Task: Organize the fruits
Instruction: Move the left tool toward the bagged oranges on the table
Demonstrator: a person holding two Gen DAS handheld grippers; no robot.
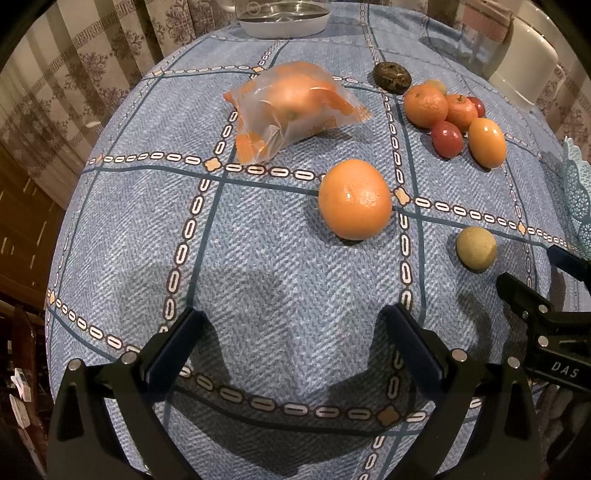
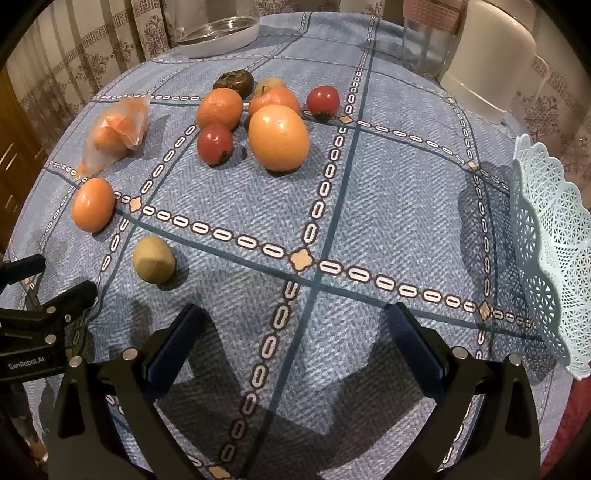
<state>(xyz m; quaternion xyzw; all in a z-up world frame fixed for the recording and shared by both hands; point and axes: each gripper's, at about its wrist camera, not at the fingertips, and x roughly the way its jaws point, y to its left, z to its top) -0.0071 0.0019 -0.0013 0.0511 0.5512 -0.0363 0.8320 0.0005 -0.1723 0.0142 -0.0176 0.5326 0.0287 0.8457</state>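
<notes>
Both grippers are held low over the table, which is covered by a blue checked cloth. The left gripper is seen with its fingers spread wide and nothing between them; the right gripper is likewise spread wide and empty. In the left wrist view a large orange is recorded ahead of the left fingers, resting alone on the cloth, with a small yellow-green fruit to its right, apart from it. A translucent bag of orange fruit lies further back, to the left. A cluster of fruit is noted at the far right in that view: a mandarin, a second mandarin, a red fruit and an oval orange fruit, packed closely, with a dark brown fruit just behind. In the right wrist view a pale blue lattice basket stands at the table's right edge, well apart from all the fruit. A glass-and-white vessel is seen at the far edge of the table.
</notes>
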